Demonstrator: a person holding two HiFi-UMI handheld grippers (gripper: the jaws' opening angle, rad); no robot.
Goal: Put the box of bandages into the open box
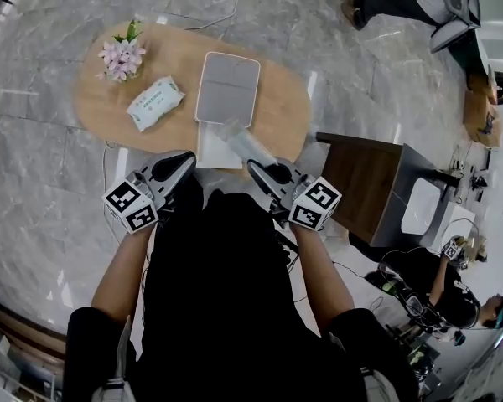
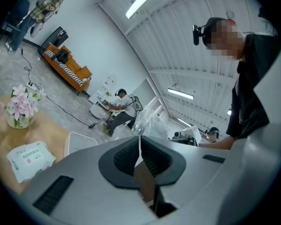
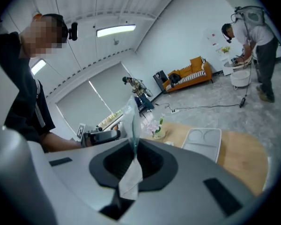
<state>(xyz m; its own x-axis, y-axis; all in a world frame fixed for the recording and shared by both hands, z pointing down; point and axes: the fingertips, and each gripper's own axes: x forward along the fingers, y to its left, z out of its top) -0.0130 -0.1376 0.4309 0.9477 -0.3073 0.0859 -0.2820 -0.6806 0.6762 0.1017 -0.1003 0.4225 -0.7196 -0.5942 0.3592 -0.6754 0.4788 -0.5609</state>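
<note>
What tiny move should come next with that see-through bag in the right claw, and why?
Probably bring the left claw across to pinch the free side of the crumpled clear plastic bag. The right claw is shut on just one edge above the oval wooden table, while the left claw's jaws are together and look empty.

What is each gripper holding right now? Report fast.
Left gripper: shut, nothing between its jaws.
Right gripper: shut on a thin clear plastic bag.

A small vase of pink flowers [image 1: 121, 57] stands near the left end of the oval wooden surface [image 1: 281, 111], a soft pack of wipes [image 1: 155, 103] just beside it. A dark wooden cabinet [image 1: 365, 187] stands off the right end.
</note>
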